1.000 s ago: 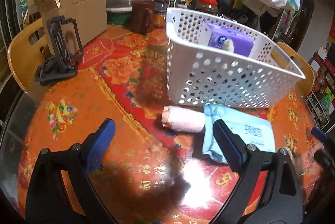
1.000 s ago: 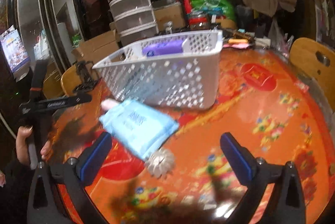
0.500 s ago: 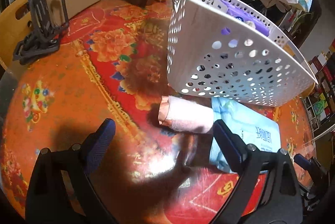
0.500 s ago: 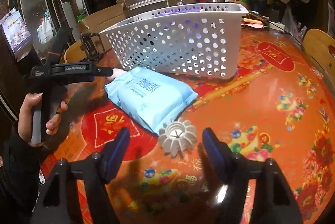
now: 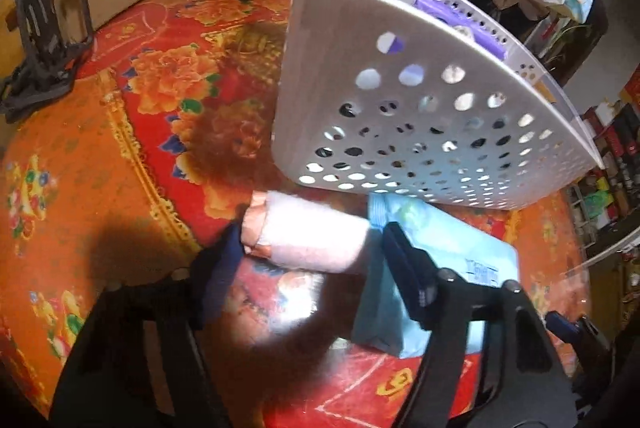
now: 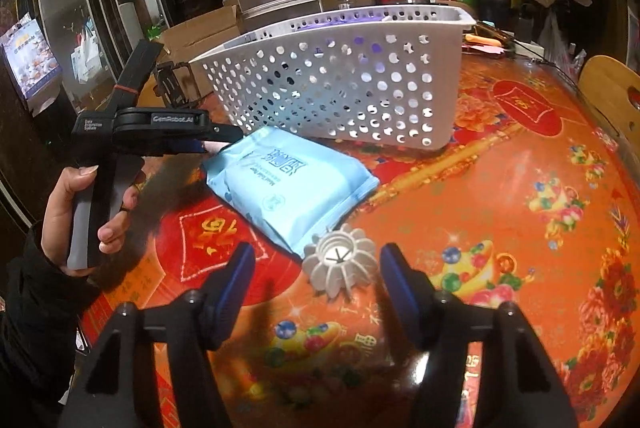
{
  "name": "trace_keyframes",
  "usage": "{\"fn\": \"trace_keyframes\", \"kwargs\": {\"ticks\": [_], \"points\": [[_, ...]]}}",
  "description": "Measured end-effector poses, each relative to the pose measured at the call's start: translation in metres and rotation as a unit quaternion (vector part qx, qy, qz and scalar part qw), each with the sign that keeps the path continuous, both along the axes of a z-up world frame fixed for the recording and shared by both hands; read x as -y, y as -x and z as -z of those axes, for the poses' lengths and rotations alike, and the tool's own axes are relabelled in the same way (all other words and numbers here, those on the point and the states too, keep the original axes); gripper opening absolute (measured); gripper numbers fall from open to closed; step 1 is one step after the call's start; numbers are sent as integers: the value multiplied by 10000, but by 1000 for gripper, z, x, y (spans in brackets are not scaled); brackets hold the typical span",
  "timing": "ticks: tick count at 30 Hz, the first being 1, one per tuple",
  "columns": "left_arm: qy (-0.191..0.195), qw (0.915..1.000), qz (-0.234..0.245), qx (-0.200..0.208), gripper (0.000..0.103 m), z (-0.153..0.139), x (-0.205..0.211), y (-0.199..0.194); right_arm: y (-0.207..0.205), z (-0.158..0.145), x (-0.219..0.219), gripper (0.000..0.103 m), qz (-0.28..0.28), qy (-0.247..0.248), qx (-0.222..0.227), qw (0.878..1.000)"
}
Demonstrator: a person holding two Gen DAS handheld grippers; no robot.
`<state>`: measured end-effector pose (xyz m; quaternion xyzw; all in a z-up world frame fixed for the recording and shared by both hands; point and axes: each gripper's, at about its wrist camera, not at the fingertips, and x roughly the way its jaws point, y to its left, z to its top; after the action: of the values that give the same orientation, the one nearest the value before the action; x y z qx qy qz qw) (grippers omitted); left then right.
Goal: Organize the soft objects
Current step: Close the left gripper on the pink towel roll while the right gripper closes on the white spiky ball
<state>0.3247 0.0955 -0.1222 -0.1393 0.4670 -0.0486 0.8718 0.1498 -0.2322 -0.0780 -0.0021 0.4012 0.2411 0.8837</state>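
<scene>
Beside the basket (image 5: 420, 107), the left tool (image 5: 312, 256) has closed in around the pink roll (image 5: 308, 240), still open.

The basket (image 5: 420, 115) stands on the worktop (image 5: 80, 187), with a packet (image 5: 448, 7) inside it. In front of the basket lie the rolled cloth (image 5: 308, 240) and, to its right, touching it, the flat pack (image 5: 460, 252). The left gripper (image 5: 312, 260) has its 2 fingers on either side of the cloth. The ribbed cap (image 6: 340, 264) sits just before the pack, between the fingers of the right gripper (image 6: 316, 276).
</scene>
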Motion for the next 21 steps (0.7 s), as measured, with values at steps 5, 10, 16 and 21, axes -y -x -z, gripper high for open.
{"fn": "trace_keyframes", "kwargs": {"ticks": [5, 10, 16, 21], "points": [[-55, 9999, -87, 42, 55, -2, 1, 0, 0, 2, -1, 63, -16, 32, -57, 10000], [-3, 9993, -303, 212, 32, -10, -7, 5, 0, 3, -2, 57, 13, 128, -57, 9999], [478, 9970, -318, 515, 19, -25, -22, 15, -1, 4, 2, 36, 129, 292, -33, 9995], [743, 9948, -225, 652, 19, -29, -24, 22, -1, 5, 3, 36, 127, 268, -51, 9995]]}}
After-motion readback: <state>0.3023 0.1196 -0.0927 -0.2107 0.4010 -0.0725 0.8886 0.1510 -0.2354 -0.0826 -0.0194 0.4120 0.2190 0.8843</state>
